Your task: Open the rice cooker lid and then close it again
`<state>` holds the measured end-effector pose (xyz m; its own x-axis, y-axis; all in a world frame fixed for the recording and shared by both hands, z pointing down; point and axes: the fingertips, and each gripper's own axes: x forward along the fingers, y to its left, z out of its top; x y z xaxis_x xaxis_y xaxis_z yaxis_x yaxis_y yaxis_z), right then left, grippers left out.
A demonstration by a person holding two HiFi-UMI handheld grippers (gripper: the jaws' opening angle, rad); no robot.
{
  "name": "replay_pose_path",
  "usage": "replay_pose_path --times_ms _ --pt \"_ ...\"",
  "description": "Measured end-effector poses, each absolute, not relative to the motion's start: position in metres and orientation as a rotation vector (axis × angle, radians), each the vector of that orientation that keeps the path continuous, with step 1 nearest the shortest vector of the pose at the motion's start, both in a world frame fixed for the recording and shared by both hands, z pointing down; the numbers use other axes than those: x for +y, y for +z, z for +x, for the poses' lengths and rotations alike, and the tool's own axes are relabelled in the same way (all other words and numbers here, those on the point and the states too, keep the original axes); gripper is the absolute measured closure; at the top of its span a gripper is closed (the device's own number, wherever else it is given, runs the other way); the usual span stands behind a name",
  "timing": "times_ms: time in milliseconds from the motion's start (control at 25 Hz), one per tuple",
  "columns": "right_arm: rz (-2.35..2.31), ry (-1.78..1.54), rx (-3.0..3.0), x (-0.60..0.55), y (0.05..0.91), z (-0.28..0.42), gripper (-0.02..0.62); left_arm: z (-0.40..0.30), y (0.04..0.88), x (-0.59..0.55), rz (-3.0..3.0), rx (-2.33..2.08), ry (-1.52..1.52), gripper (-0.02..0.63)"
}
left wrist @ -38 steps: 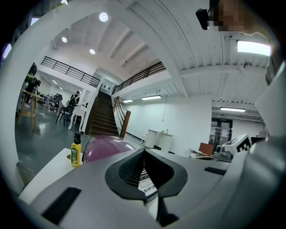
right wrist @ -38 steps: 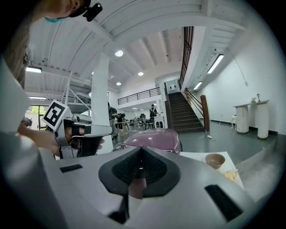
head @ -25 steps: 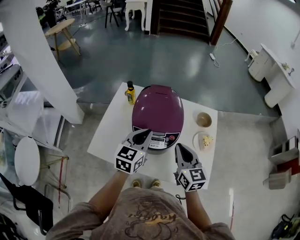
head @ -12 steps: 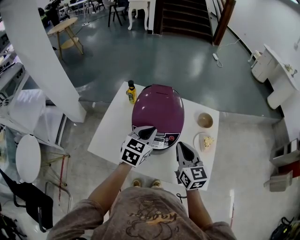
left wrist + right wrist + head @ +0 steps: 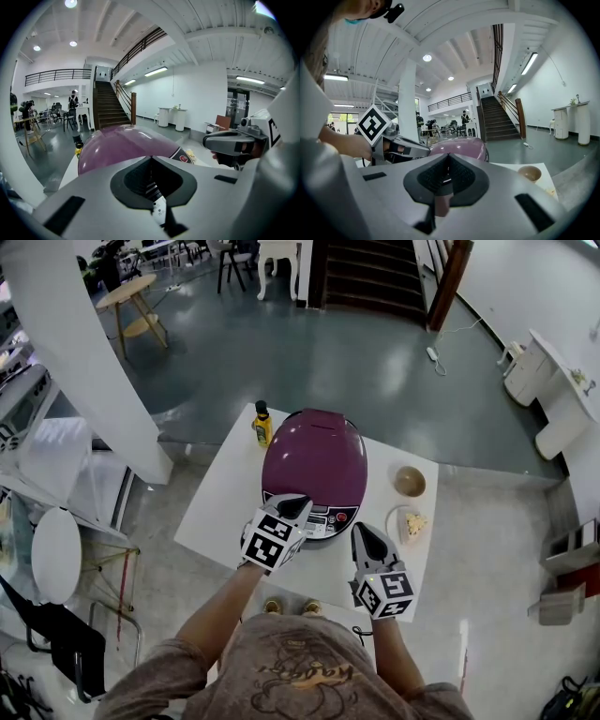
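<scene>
A purple rice cooker (image 5: 314,460) stands on the white table (image 5: 220,498) with its lid down. Its control panel (image 5: 323,519) faces me. My left gripper (image 5: 298,504) is shut and empty, its tip at the cooker's front edge just left of the panel; I cannot tell if it touches. In the left gripper view the purple lid (image 5: 119,145) bulges just beyond the shut jaws of the left gripper (image 5: 151,158). My right gripper (image 5: 360,533) hangs shut and empty over the table, right of the panel. The right gripper view shows the cooker (image 5: 461,146) ahead.
A yellow bottle (image 5: 262,425) stands at the table's far left corner behind the cooker. A brown bowl (image 5: 409,481) and a plate with food (image 5: 411,521) sit to the cooker's right. The table's front edge lies under my hands.
My left gripper has sunk a little and tipped downward, closing in on the cooker's front edge. The right gripper has stayed put, and the lid is still down.
</scene>
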<state>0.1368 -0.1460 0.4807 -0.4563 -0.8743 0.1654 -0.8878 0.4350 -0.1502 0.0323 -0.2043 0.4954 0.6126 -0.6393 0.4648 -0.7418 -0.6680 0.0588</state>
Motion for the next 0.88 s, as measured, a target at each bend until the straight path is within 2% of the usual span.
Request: replay_pose_path --times_ms 880 --pt "1.589 0.34 -2.603 -0.1478 0.484 0.1363 0.594 0.0351 0.5011 -0.2003 2.554 -1.076 0.672 0.584"
